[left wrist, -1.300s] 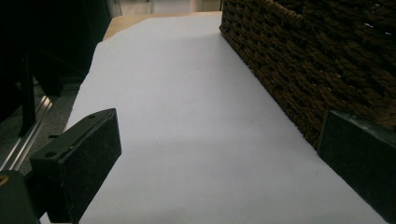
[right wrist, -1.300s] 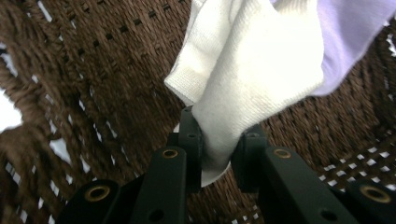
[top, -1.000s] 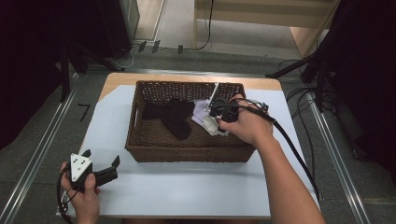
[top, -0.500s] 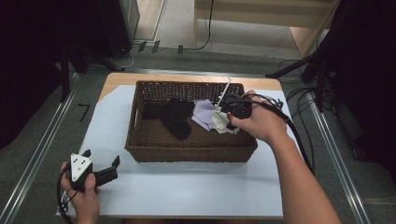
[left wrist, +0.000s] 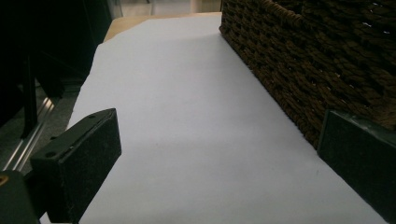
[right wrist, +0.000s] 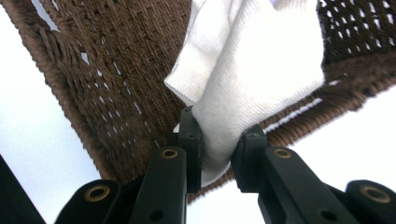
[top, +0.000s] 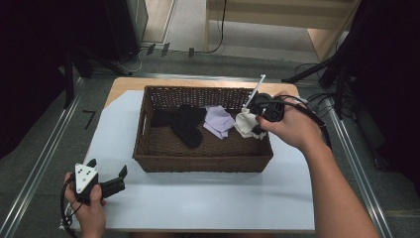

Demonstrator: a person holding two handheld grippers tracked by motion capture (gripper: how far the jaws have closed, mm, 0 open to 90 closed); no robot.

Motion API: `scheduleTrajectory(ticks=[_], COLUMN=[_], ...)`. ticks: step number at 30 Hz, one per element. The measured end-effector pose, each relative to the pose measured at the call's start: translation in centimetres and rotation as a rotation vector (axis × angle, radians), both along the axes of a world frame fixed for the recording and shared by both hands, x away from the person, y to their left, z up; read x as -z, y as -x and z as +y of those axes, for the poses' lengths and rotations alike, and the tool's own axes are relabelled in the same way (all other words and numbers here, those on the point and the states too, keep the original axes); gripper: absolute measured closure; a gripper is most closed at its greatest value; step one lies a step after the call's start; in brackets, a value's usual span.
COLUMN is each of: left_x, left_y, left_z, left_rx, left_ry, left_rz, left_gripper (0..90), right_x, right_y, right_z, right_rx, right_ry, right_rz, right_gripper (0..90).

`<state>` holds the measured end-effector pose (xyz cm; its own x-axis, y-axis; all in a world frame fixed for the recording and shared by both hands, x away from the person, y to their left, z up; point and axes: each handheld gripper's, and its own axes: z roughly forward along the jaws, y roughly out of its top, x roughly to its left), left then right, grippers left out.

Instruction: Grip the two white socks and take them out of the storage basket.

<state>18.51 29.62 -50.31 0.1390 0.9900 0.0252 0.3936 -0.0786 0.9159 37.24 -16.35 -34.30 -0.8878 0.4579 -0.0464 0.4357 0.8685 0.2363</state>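
— Fingers first: what are they doing?
— Right gripper point(right wrist: 215, 154) pinches a white cloth point(right wrist: 254, 79) at the basket's point(top: 148, 148) right rim, right of centre in the frame. Left gripper point(top: 106, 181), lower left, rests spread wide, holding nothing.
— Room to move?
— Bare white desk point(top: 208, 198) lies before the basket.
— Counts?
— One basket, three cloths: white, lilac point(top: 219, 120), black point(top: 182, 123).

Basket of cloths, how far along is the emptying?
Done: nothing lies out on the white mat yet. In hand: the right hand-held gripper is shut on the white cloth. Left: the lilac cloth and black cloth lie in the basket. The left hand-held gripper rests open.
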Motion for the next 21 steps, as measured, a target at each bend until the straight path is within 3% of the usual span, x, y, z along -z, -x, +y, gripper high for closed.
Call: scheduleTrajectory(ticks=[7,21], left_x=[0.0,0.0], left_y=[0.0,0.0], left_z=[0.0,-0.1], left_rx=[-0.003,-0.004], left_ry=[-0.005,-0.006], left_rz=[0.002,-0.002], left_gripper=[0.5,0.5], right_x=[-1.7,-3.6], right_y=[0.3,0.7], right_z=[-1.2,-4.1], right_rx=[0.017,0.066], right_ry=[-0.007,-0.016], right_rz=[-0.023,-0.054], right_gripper=[76.3,76.2])
